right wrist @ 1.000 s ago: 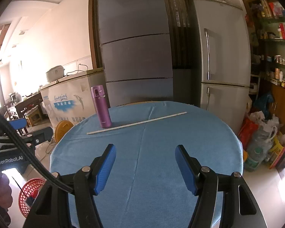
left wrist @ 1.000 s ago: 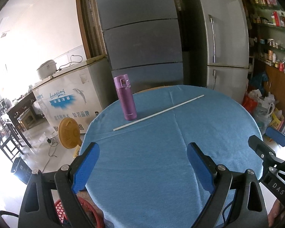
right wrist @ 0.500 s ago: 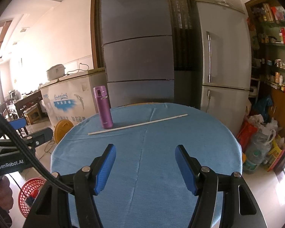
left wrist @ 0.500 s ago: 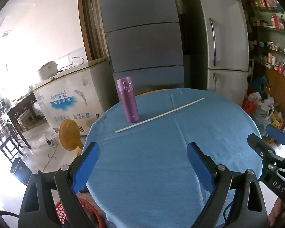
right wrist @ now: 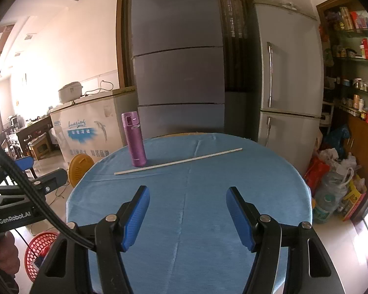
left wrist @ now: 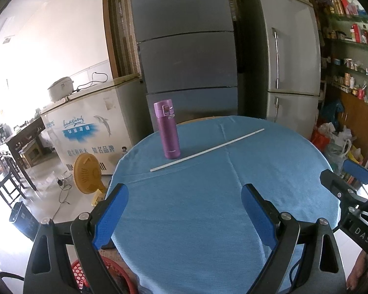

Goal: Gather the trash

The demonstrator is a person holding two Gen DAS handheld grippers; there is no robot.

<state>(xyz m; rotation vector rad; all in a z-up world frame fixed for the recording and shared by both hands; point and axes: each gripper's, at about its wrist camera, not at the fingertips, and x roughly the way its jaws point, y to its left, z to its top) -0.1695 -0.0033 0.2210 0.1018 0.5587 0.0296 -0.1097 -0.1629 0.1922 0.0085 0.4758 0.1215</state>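
Right now both claws hover over the near edge of the round bench [left wrist: 269, 171], which is draped in a blue cloth. The left claw [left wrist: 184, 216] stands wide open with nothing between its blue pads [left wrist: 111, 214]. The right claw [right wrist: 187, 216] is also parted, holding nothing. Across the far half of the bench lies a long thin white strip [left wrist: 207, 150], running diagonally, with a purple flask [left wrist: 167, 129] standing upright just behind its left end, close to or touching it. Down on the floor by the left side of the bench sits a red mesh basket [right wrist: 38, 251].
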